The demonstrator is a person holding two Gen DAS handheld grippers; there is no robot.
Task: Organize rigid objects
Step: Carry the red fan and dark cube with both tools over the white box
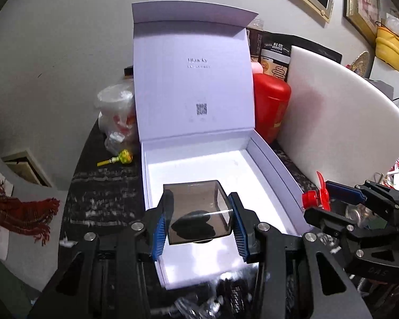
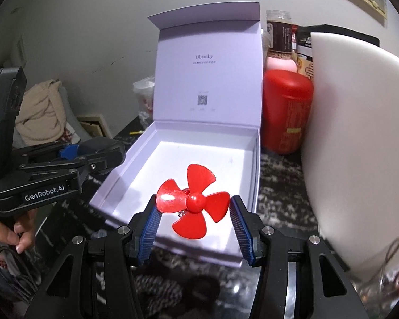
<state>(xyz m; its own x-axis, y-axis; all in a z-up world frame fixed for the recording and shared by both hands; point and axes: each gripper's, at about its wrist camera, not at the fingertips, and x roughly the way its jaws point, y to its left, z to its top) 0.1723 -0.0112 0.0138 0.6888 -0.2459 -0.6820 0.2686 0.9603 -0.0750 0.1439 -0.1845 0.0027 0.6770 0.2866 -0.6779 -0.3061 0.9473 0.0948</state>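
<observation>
The open white box (image 1: 255,156) on the dark surface (image 1: 103,194) holds nothing yet. Above its near edge, the left gripper (image 1: 199,219) fingers clamp a smoky clear cube (image 1: 199,212), and the right gripper (image 2: 194,216) fingers hold a red propeller (image 2: 192,202); both likely await placing.

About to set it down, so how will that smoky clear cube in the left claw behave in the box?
The cube looks rigid with flat faces, so it probably sits without rolling. Its glossy sides may slip between the left claw pads. Likely scratch-prone.

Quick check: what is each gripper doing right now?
Left gripper: shut on the smoky transparent plastic cube.
Right gripper: holding the red plastic four-blade propeller.
</observation>
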